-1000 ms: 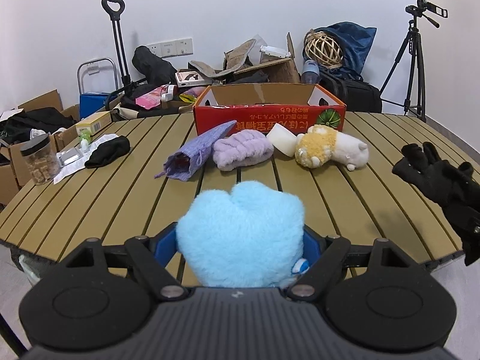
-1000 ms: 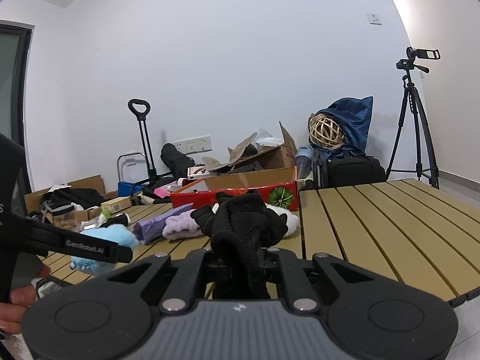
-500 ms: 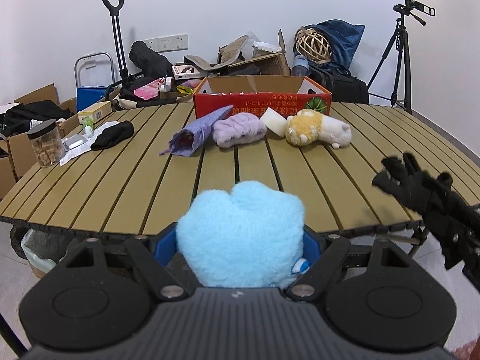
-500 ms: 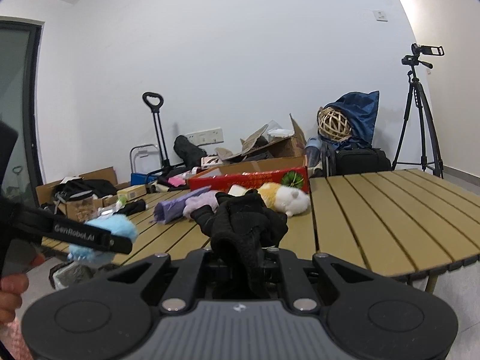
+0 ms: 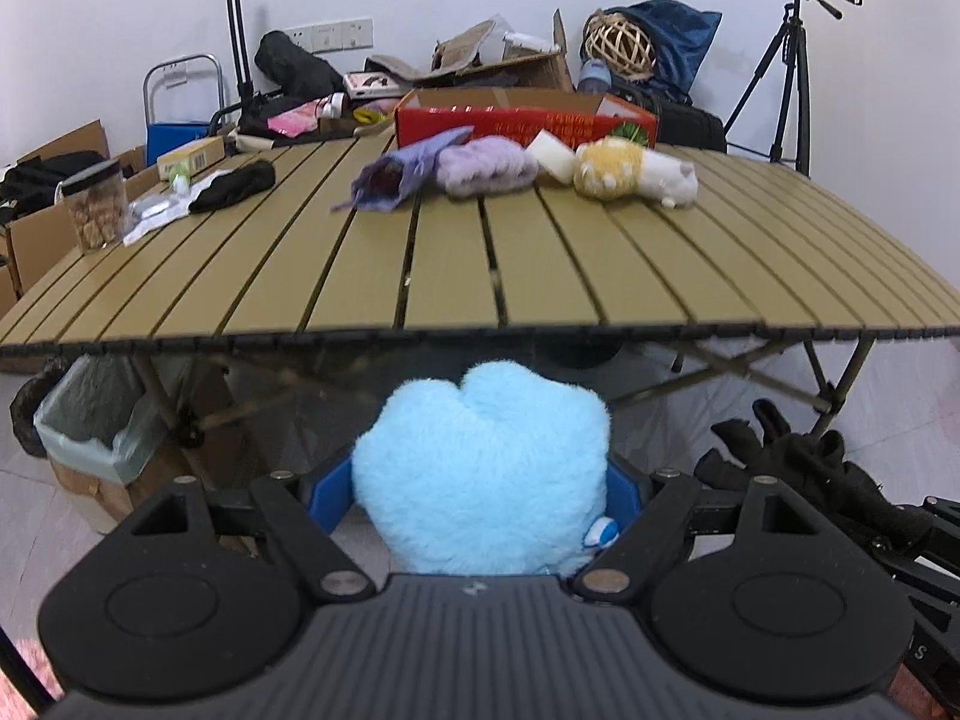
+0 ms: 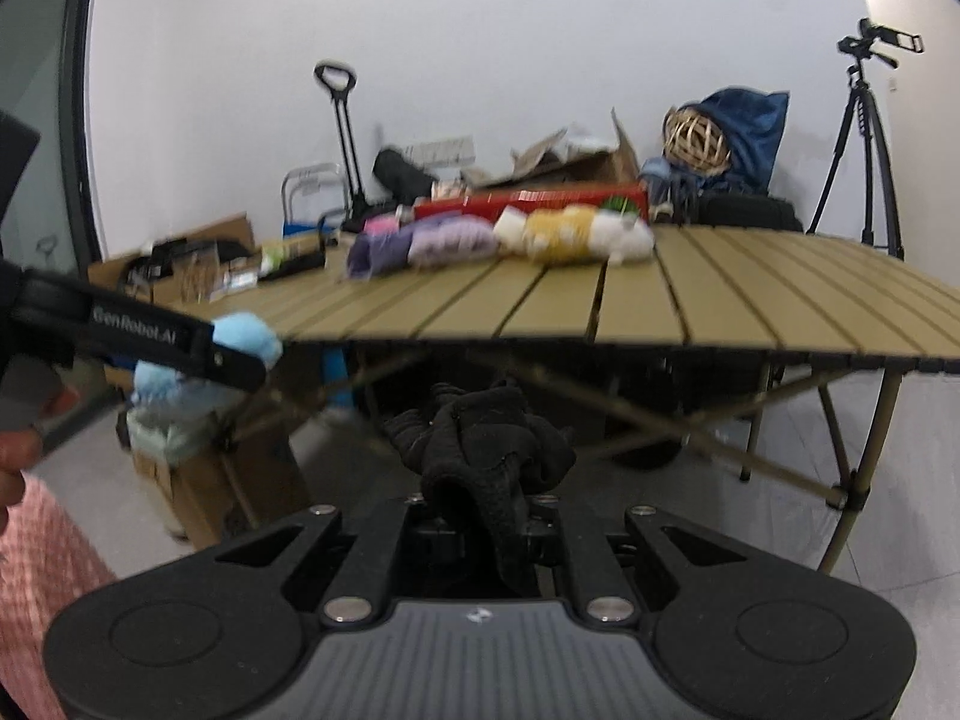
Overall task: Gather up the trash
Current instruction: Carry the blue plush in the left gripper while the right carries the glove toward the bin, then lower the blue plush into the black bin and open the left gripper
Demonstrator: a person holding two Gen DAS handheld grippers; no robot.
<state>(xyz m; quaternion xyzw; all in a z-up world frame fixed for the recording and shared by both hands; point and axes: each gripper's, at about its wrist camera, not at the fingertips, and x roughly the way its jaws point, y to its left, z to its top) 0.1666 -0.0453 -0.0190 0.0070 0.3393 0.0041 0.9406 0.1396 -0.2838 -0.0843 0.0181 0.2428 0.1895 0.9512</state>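
My left gripper (image 5: 483, 480) is shut on a fluffy light-blue plush mitt (image 5: 480, 462), held below and in front of the slatted table's near edge (image 5: 480, 330). My right gripper (image 6: 480, 480) is shut on a black glove (image 6: 480, 438), also below table height; the glove also shows in the left wrist view (image 5: 798, 468). The blue mitt shows in the right wrist view (image 6: 240, 336) at the left. A lined bin (image 5: 90, 426) stands under the table's left end, and shows in the right wrist view (image 6: 168, 432).
On the table lie a purple pouch (image 5: 396, 177), a lilac mitt (image 5: 486, 168), a white block (image 5: 552, 153), a yellow-and-white plush (image 5: 630, 177), a black glove (image 5: 234, 192), a jar (image 5: 96, 213) and a red box (image 5: 522, 114). Table legs (image 5: 780, 384) cross underneath. A tripod (image 5: 786, 60) stands right.
Both grippers have pulled back from the table and dropped below its edge, still holding the blue mitt and the black glove. The underside and bin have come into view.
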